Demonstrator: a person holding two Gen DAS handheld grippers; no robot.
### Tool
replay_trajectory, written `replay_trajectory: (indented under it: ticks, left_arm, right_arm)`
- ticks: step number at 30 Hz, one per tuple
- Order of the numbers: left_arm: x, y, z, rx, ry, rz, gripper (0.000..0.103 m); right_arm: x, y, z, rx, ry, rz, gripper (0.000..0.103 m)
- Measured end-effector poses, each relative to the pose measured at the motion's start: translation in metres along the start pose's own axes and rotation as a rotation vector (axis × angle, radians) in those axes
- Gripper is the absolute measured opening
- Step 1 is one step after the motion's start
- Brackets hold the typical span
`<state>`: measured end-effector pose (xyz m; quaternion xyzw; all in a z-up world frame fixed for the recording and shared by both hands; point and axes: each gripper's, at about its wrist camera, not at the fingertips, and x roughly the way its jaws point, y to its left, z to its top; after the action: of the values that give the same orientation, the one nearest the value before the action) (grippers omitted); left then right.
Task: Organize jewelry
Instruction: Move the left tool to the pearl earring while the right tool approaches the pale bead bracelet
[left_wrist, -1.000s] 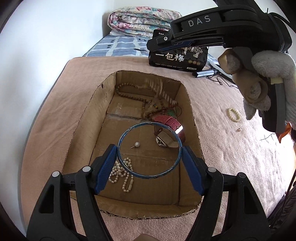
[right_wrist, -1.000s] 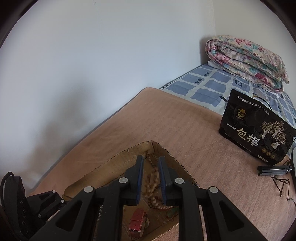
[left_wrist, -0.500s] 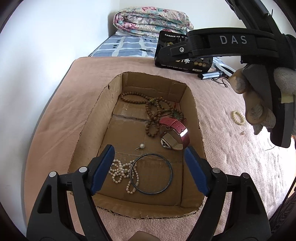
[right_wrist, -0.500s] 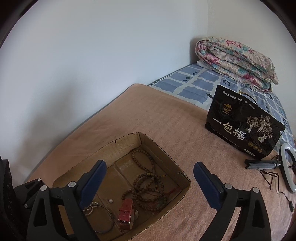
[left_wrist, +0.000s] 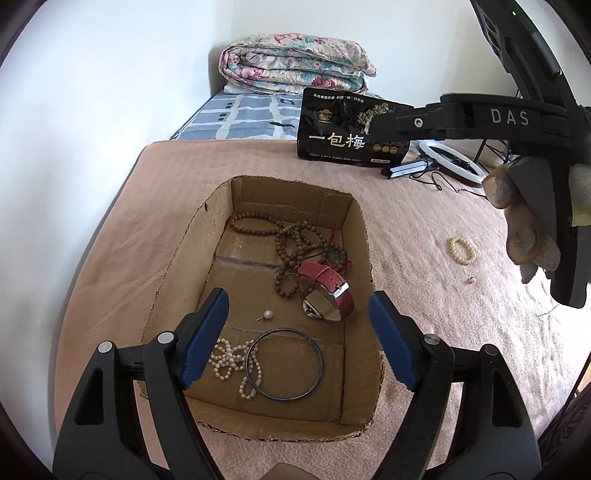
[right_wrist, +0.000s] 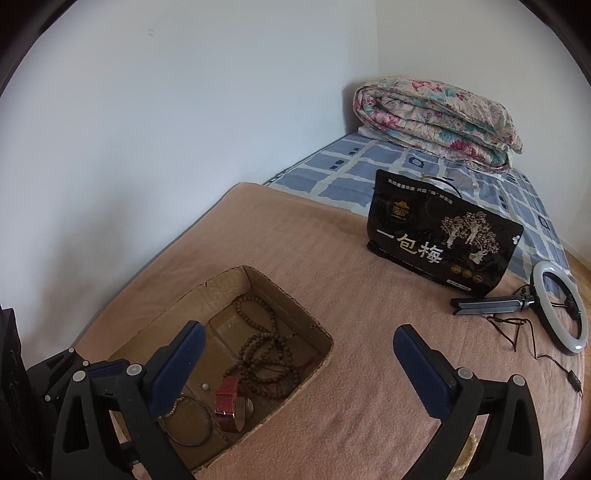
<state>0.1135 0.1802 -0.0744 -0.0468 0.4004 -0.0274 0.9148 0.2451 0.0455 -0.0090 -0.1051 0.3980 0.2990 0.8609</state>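
Note:
A cardboard box sits sunk in the pink blanket. Inside lie a thin dark bangle, a pearl necklace, a pearl stud, a red-strapped watch and a string of wooden beads. My left gripper hangs open over the box's near half with nothing between its blue pads. My right gripper is above the box's right edge; its jaws are opening wide and empty. A pearl bracelet and a tiny earring lie on the blanket to the right of the box.
A black printed bag stands beyond the box, with a ring light and its cable beside it. A folded floral quilt lies at the far corner. The wall runs along the left. A gloved hand holds the right gripper.
The left gripper let go of the bangle, which now lies flat in the box. The right gripper released the wooden beads into the box, opened wide and drew off to the right.

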Motion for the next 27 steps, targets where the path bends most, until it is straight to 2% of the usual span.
replay_trajectory:
  ticks: [9, 18, 27]
  left_arm:
    - [-0.002, -0.031, 0.011, 0.041, -0.007, -0.053, 0.08]
    - [0.001, -0.073, 0.013, 0.124, 0.007, -0.105, 0.08]
    - [0.016, -0.121, 0.014, 0.185, 0.033, -0.162, 0.08]
  right_arm:
    - [-0.048, -0.063, -0.026, 0.098, -0.03, -0.049, 0.103]
    - [-0.095, -0.137, -0.066, 0.198, -0.053, -0.161, 0.103]
    - [-0.112, -0.19, -0.109, 0.286, -0.023, -0.208, 0.103]
